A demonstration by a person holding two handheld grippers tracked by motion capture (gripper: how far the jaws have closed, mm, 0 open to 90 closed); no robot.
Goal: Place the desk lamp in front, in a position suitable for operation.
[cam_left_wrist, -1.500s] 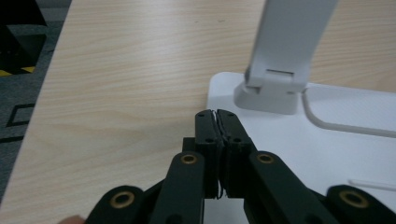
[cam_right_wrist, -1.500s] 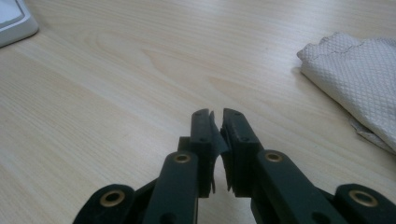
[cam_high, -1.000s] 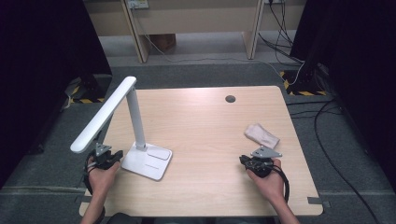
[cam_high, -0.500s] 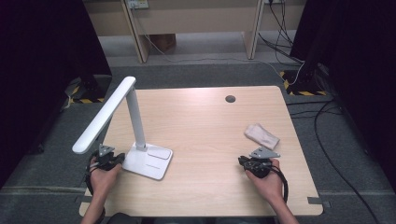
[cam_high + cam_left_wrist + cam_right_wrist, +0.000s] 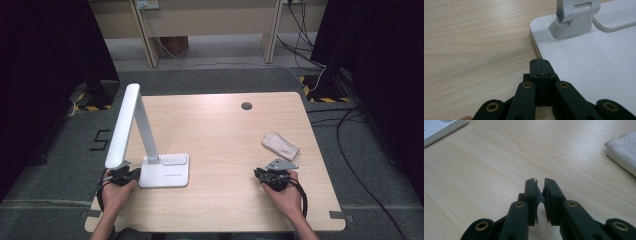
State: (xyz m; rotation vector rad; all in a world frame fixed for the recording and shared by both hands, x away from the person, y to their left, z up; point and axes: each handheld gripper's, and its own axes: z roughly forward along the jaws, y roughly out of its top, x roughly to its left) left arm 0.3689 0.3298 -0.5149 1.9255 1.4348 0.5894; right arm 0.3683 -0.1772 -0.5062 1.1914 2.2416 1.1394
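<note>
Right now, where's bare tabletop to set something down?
Biggest free patch: the middle of the light wooden table, between the white desk lamp's flat base and the folded white cloth, back to the round cable hole. The front edge between the two hands is bare too. Crowded: the front left corner, where the left claw sits at the lamp base.

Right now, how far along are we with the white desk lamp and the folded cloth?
Nothing looks done yet: the white desk lamp stands unfolded, and the folded beige cloth lies untouched. The left gripper, shut, noses at the lamp base; the right gripper, slightly open, holds nothing. Everything remains.
</note>
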